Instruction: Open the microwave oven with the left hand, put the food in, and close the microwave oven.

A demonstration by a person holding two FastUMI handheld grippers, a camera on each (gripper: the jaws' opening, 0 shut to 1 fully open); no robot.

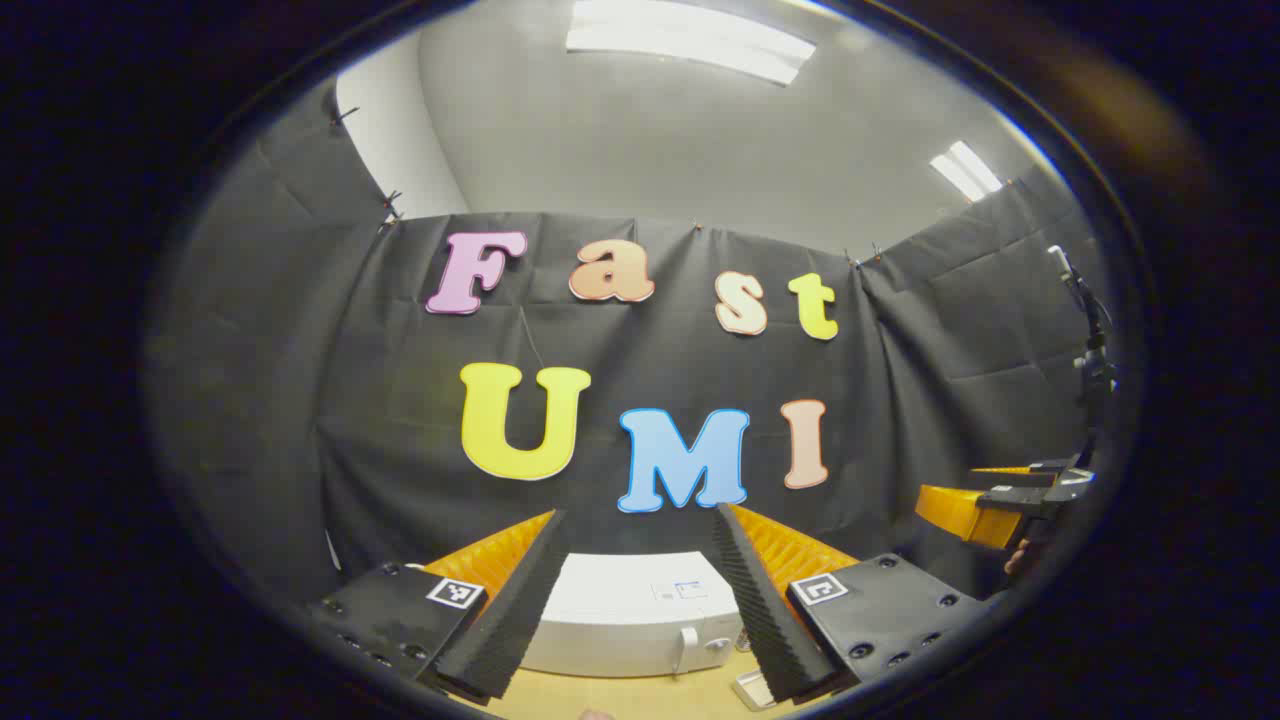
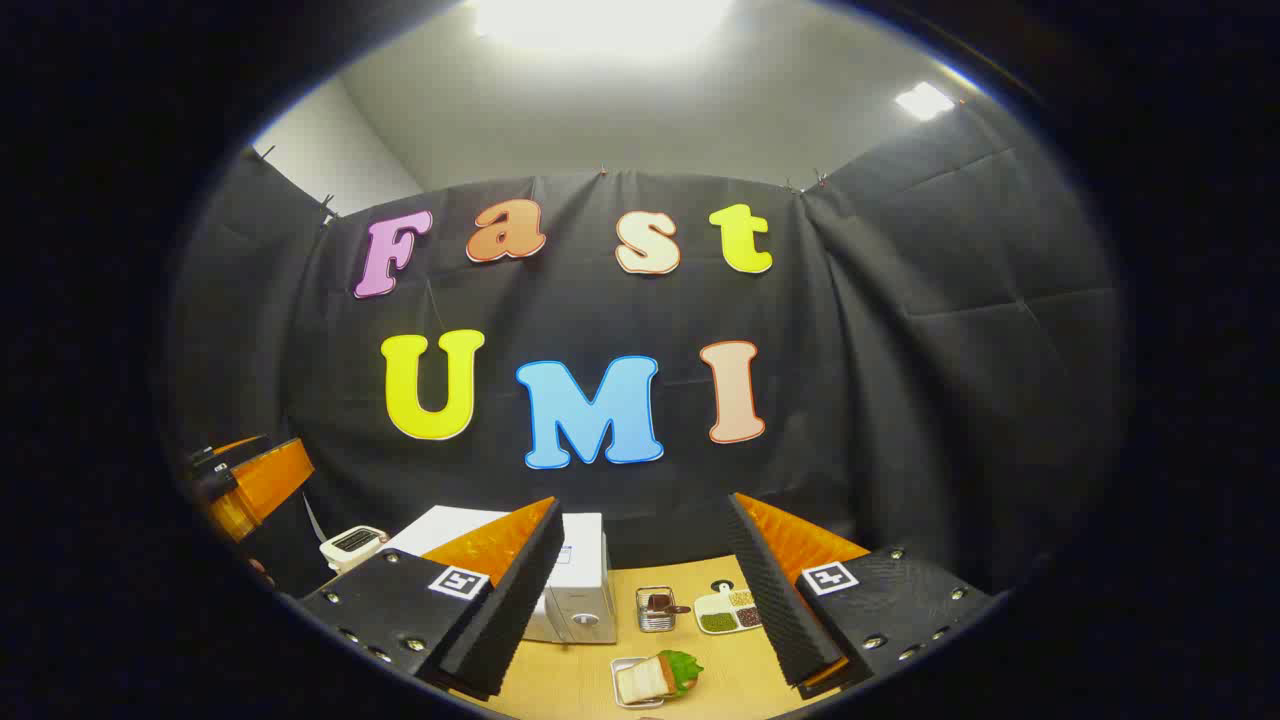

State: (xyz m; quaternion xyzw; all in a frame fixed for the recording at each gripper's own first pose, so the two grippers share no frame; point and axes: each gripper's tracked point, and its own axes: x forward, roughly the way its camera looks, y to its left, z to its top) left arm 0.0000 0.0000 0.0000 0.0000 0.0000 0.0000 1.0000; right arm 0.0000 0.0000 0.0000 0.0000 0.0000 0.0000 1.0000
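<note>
Your left gripper [image 1: 632, 600] hung with fingers spread wide and empty, white microwave [image 1: 625, 615] shut between them on the wooden table [image 1: 640, 695], your right gripper [image 2: 640, 600] equally parted, sandwich on its tray [image 2: 655, 680] just below, beside the microwave

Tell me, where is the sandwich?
In the right gripper view, the sandwich sits low on the table, between the gripper's fingers, right of the microwave.

A recording booth, not a home. Black cloth [image 2: 900, 350] walls in a wooden table [image 2: 570, 680]. On it, the microwave [image 2: 580, 590] stands against the cloth.
</note>
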